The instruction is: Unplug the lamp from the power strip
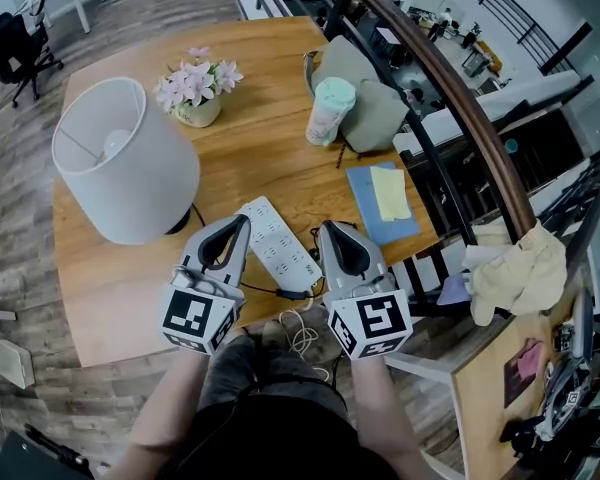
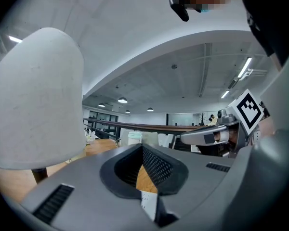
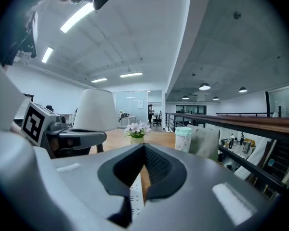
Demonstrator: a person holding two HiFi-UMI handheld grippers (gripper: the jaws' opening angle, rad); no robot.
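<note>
Nearest the person, the left hand-held gripper (image 1: 242, 220) and the right hand-held gripper (image 1: 326, 226) point across the worktop (image 1: 270, 158). Each has its 2 jaws pressed together on nothing. The white power strip (image 1: 278, 243) lies between them, with a black cable (image 1: 292, 293) at its near end. The lamp (image 1: 125, 158) stands just left of the strip. Farther off are potted flowers (image 1: 198, 80) and a cup (image 1: 330, 110).
</note>
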